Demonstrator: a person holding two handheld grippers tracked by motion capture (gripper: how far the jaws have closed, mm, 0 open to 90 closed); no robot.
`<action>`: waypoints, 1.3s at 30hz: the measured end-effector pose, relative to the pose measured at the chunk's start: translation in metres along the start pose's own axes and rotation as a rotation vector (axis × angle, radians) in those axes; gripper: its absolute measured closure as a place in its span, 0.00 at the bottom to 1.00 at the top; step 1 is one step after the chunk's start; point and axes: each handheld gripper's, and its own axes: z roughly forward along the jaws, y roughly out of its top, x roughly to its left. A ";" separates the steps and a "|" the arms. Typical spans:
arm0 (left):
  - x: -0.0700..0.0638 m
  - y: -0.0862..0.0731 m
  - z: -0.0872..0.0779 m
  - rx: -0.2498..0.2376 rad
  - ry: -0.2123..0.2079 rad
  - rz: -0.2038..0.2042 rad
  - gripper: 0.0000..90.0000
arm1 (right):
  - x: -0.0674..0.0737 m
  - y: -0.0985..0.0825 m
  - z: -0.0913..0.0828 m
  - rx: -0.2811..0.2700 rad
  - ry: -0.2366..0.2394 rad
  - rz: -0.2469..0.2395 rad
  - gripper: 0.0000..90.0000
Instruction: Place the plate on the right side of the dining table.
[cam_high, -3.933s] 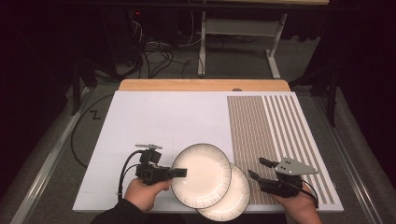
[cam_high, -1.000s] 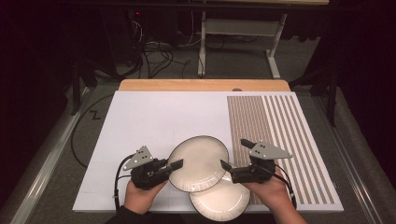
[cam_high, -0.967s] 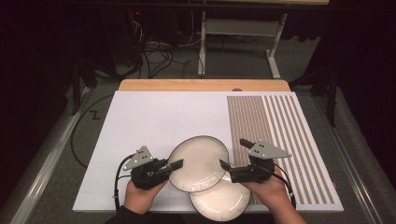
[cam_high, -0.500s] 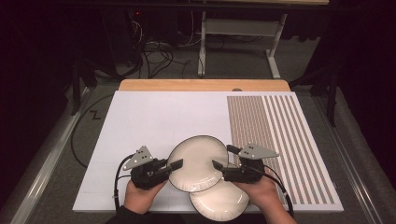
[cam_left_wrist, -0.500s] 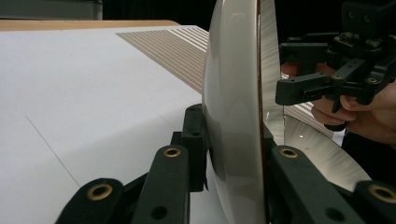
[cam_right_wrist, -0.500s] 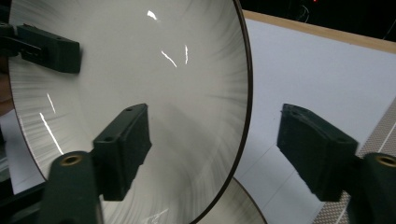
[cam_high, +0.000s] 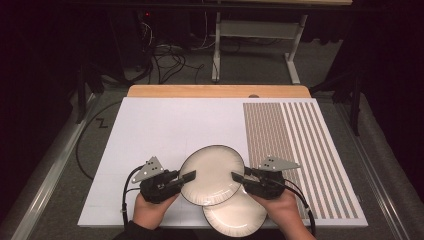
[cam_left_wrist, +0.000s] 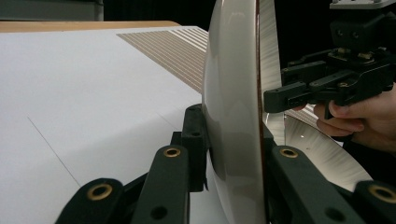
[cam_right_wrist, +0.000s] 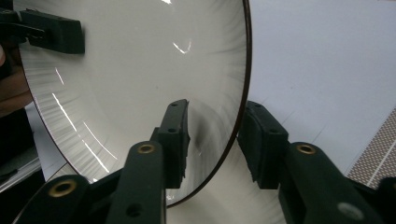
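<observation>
A cream plate with a dark rim (cam_high: 212, 175) is held tilted above the table, and my left gripper (cam_high: 189, 176) is shut on its left rim. In the left gripper view the plate (cam_left_wrist: 231, 93) stands edge-on between my jaws. My right gripper (cam_high: 237, 177) straddles the plate's right rim. Its jaws have just been closing, and in the right gripper view (cam_right_wrist: 212, 135) a little space is still visible between the pads and the plate (cam_right_wrist: 140, 70). A second, matching plate (cam_high: 235, 217) lies flat on the mat below.
A white mat (cam_high: 165, 125) covers the table, with a brown striped panel (cam_high: 300, 140) on its right part and a wooden edge (cam_high: 215, 91) at the back. Both plates sit near the front edge. Beyond the table are cables and a desk frame on the floor.
My right gripper has slid left onto the raised plate's right rim, and its jaws have narrowed around it. The left gripper and the plate have stayed still.
</observation>
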 end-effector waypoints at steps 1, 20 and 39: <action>0.000 0.000 0.000 0.000 -0.001 0.000 0.84 | 0.000 0.000 0.000 0.001 0.001 0.007 0.76; 0.006 -0.002 0.001 -0.001 -0.051 -0.097 0.86 | -0.010 0.000 -0.006 -0.002 0.083 0.160 0.94; -0.007 0.016 0.018 -0.017 -0.080 -0.127 0.87 | -0.019 0.016 -0.038 -0.055 0.057 0.134 0.97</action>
